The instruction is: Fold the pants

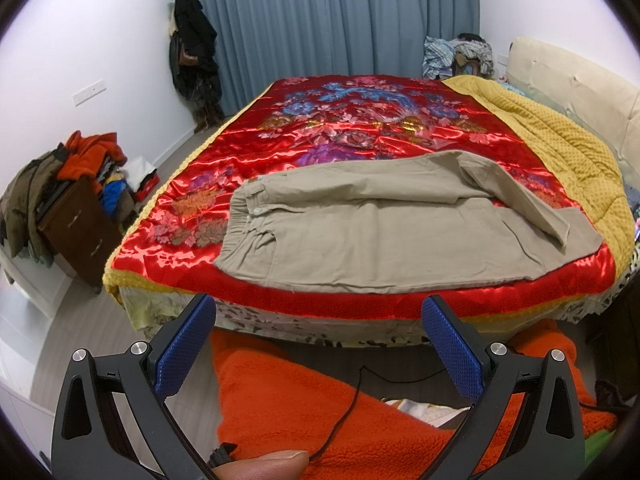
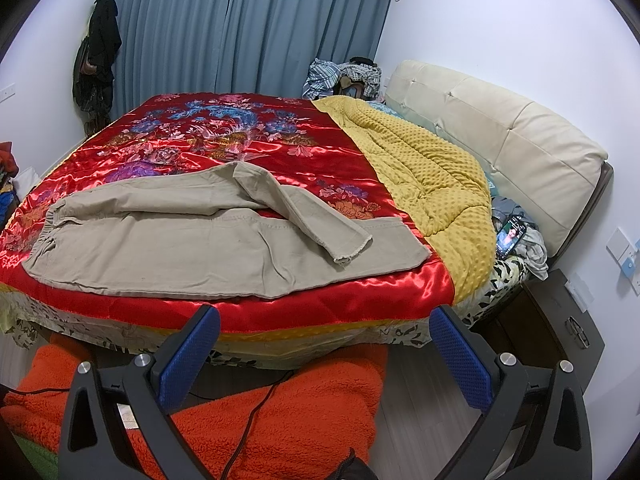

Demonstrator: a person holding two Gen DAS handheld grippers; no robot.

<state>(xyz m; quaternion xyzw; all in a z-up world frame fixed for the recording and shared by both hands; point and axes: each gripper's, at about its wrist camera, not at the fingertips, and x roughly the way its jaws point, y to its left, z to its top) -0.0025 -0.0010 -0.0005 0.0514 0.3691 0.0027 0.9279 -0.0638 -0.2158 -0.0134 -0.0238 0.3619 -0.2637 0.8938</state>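
Note:
Beige pants (image 1: 384, 236) (image 2: 192, 240) lie across the near side of a red floral bedspread (image 1: 360, 128) (image 2: 224, 136). The waistband is at the left, the legs run right. The upper leg is bent, and its cuff (image 2: 348, 252) rests on the lower leg. My left gripper (image 1: 318, 310) hangs open below the bed's front edge, short of the pants. Likewise my right gripper (image 2: 326, 320) stands open with nothing between its blue pads, in front of the bed edge near the leg ends.
A yellow dotted quilt (image 2: 432, 184) is bunched at the right by a cream headboard (image 2: 500, 128). A phone (image 2: 510, 236) lies near it. Orange fleece (image 1: 320, 408) and a cable lie below the grippers. A nightstand (image 2: 552, 328) stands right; a cluttered dresser (image 1: 76, 216) left.

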